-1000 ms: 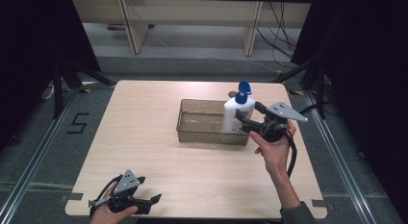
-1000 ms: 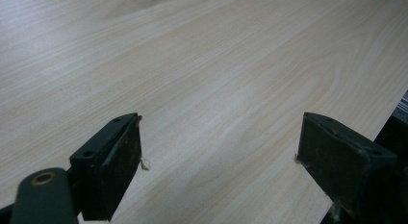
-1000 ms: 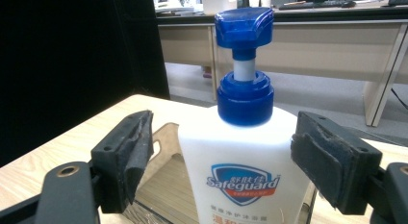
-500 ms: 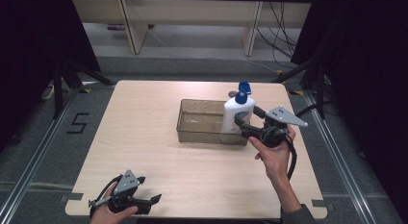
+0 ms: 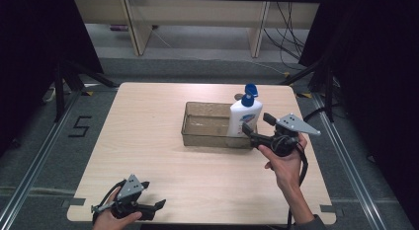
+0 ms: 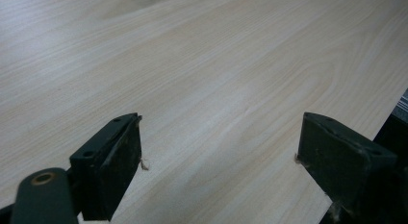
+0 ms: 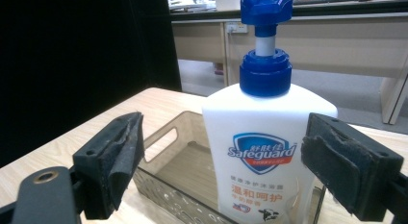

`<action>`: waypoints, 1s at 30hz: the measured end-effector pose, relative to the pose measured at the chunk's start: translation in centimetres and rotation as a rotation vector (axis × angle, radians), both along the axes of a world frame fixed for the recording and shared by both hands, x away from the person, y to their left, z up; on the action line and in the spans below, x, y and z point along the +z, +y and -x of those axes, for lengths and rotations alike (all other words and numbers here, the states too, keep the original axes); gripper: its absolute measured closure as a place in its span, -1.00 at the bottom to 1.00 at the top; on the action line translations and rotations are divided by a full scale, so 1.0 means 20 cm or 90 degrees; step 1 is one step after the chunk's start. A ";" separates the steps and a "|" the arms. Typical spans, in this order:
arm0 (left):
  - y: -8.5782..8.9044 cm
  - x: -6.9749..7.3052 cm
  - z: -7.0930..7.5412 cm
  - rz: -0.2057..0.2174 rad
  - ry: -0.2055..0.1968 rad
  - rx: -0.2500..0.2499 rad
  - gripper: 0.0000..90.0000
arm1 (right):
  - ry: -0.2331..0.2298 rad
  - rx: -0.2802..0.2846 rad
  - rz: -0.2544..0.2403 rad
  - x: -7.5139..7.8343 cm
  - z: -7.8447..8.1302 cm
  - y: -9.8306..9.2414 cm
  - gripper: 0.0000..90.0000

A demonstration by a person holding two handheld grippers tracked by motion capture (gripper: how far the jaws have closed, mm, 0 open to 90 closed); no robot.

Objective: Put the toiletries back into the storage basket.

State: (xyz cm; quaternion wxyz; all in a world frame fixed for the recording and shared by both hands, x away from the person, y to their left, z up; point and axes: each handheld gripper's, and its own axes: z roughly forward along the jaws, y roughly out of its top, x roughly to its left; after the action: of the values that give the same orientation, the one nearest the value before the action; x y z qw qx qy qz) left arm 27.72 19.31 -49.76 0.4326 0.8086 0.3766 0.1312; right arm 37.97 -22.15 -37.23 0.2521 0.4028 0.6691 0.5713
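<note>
In the high view, the left gripper [image 5: 160,204] lies low at the lower left of the frame, near the front edge of the table [image 5: 148,121], held in the person's left hand [image 5: 111,221]. In the left gripper view its jaws stand wide apart over bare wood grain, with nothing between them.

Toward the middle of the high view, a clear brownish plastic bin [image 5: 202,126] sits on the table. A white soap bottle [image 5: 244,119] with a blue pump top stands upright at the right end of the bin, inside it as far as the right gripper view shows, where its base sits behind the bin's near wall.

Right of centre in the high view, the right gripper [image 5: 247,130] points left toward the bottle, gripped by the person's right hand [image 5: 284,163], whose forearm comes up from the bottom edge. Its jaws have just been opening. In the right gripper view the bottle [image 7: 267,152] stands between the two black jaws, the right pad close beside its shoulder and the left pad well clear of it; the pads do not press on it, so the bottle stands free in the bin [image 7: 178,176].
</note>
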 end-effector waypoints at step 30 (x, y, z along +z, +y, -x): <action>0.00 0.00 0.00 0.004 0.001 0.001 -0.67 | 0.015 0.037 0.000 -0.05 0.13 0.05 -0.66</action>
State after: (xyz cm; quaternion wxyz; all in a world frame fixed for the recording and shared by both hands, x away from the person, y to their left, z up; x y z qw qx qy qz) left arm 27.75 19.33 -49.77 0.4349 0.8069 0.3781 0.1297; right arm 35.40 -21.23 -38.33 0.2275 0.3902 0.6834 0.5735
